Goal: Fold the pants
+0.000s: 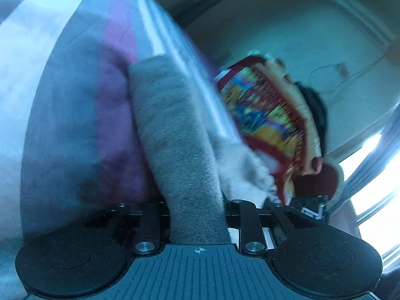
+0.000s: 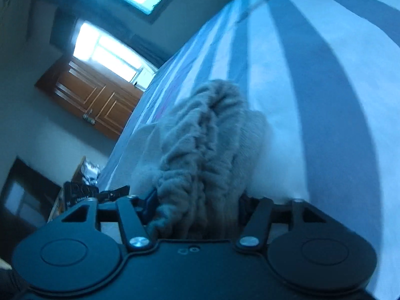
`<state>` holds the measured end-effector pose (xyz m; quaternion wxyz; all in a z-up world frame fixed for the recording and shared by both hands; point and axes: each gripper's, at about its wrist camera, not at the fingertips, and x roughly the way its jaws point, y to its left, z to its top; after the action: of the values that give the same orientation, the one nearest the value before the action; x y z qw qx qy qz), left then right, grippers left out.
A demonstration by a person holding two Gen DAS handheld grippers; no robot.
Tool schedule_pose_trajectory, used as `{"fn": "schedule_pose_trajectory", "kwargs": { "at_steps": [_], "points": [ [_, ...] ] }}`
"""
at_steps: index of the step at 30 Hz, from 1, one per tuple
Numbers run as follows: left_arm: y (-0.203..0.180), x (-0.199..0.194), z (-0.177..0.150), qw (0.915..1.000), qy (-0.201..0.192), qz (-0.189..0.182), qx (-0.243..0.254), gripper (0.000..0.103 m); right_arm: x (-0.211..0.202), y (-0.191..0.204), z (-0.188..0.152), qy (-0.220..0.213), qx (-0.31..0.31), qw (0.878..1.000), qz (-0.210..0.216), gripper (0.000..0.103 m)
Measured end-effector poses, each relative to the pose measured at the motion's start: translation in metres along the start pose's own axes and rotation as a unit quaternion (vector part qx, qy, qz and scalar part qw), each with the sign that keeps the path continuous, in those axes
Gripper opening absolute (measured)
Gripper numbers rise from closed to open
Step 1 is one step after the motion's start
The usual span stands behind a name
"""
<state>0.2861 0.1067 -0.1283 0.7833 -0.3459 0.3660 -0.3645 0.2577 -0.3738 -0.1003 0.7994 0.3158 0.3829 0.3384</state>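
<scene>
The pants (image 1: pixel 175 135) are seen as plain fuzzy grey. The bed sheet (image 2: pixel 312 80) is striped in white and grey-blue (a purple band is shown in the left wrist view). A garment (image 1: pixel 262 115) is patterned in red, yellow and blue. The cabinet (image 2: pixel 95 100) is brown wood.
</scene>
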Motion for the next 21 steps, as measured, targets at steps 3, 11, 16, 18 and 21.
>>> {"fn": "schedule_pose_trajectory", "kwargs": {
  "at_steps": [3,11,16,18,21],
  "points": [
    [-0.015,-0.014,0.008,0.9990,-0.030,-0.025,0.024,0.024,-0.007,0.017,0.013,-0.007,-0.032,0.999,0.028,0.049],
    [0.003,-0.018,0.109,0.9957,-0.080,0.040,0.026,0.026,0.038,0.055,0.115,-0.022,-0.080,0.994,0.066,0.051],
    [0.024,-0.015,0.097,0.9857,-0.041,0.164,0.000,0.035,0.091,0.010,0.128,0.009,0.008,0.995,-0.101,0.077],
    [0.003,-0.026,0.081,0.9818,-0.055,0.175,0.050,0.037,0.076,0.012,0.116,-0.010,0.021,0.997,-0.067,0.075],
    [0.000,-0.022,0.065,0.9776,-0.051,0.196,0.056,0.047,0.057,0.030,0.095,-0.032,-0.022,0.999,-0.012,0.087]
  ]
}}
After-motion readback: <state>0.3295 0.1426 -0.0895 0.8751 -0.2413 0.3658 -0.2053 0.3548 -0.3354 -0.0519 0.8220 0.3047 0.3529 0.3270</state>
